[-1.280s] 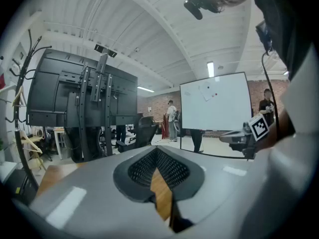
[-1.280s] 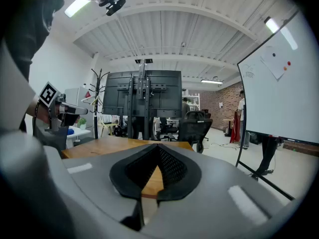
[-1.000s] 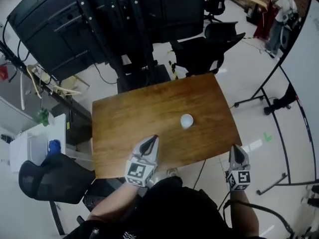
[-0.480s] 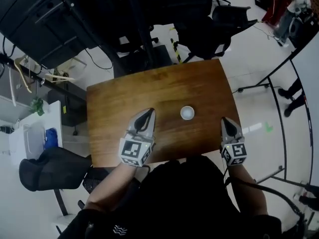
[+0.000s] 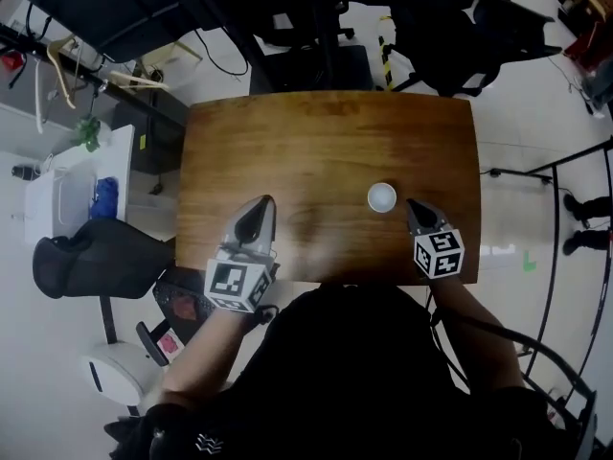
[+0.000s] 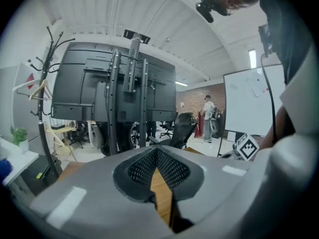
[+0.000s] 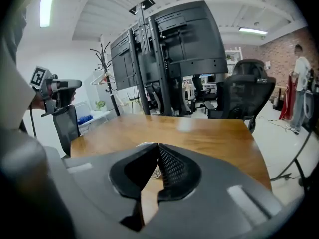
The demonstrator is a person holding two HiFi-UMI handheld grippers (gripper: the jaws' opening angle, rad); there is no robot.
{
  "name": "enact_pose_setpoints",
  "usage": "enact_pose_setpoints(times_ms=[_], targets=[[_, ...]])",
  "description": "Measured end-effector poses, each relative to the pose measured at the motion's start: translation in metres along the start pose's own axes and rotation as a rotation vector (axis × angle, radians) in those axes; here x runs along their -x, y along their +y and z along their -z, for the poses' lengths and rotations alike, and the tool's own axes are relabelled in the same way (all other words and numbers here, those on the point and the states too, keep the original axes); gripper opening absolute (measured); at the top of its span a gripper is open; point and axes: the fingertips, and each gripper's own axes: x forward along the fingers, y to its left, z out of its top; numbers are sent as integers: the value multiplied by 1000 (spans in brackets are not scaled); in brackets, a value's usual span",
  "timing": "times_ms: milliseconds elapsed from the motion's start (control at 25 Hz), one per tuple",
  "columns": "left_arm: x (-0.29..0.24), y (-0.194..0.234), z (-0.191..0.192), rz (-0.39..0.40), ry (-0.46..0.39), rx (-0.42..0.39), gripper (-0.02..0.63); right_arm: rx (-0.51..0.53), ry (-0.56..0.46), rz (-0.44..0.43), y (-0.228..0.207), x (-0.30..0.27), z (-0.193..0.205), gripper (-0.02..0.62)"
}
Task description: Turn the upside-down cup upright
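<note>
A small white cup [image 5: 381, 196] stands upside down on the wooden table [image 5: 326, 142], right of its middle. My right gripper [image 5: 412, 203] is shut and empty, its tips just right of the cup and close to it. In the right gripper view the cup [image 7: 141, 145] shows only as a white edge behind the shut jaws of the right gripper [image 7: 158, 146]. My left gripper [image 5: 265, 202] hovers over the table's near left part, well away from the cup. In the left gripper view the left gripper [image 6: 157, 149] has its jaws together with nothing between them.
A black office chair [image 5: 96, 257] and a white cabinet [image 5: 67, 195] stand left of the table. A large black screen stand [image 7: 169, 54] and another black chair [image 7: 246, 91] are beyond the far edge. Stand legs [image 5: 565, 175] cross the floor at the right.
Both grippers have come forward over the table. The right one moved from off the near edge down to beside the cup. The left one went forward a little.
</note>
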Motion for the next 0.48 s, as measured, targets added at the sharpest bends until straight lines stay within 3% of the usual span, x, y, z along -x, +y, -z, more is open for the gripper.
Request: enact_pose_setpoints(times_ms=[80, 160, 280, 480], targets=[[6, 9, -2, -43, 4, 1, 0, 4, 10, -32, 6, -10, 1, 9], [10, 15, -4, -77, 6, -11, 0, 7, 20, -49, 9, -18, 2, 57], [14, 19, -5, -116, 5, -11, 0, -7, 40, -40, 3, -25, 4, 61], [13, 16, -5, -134, 0, 7, 0, -44, 95, -76, 0, -40, 9, 78]])
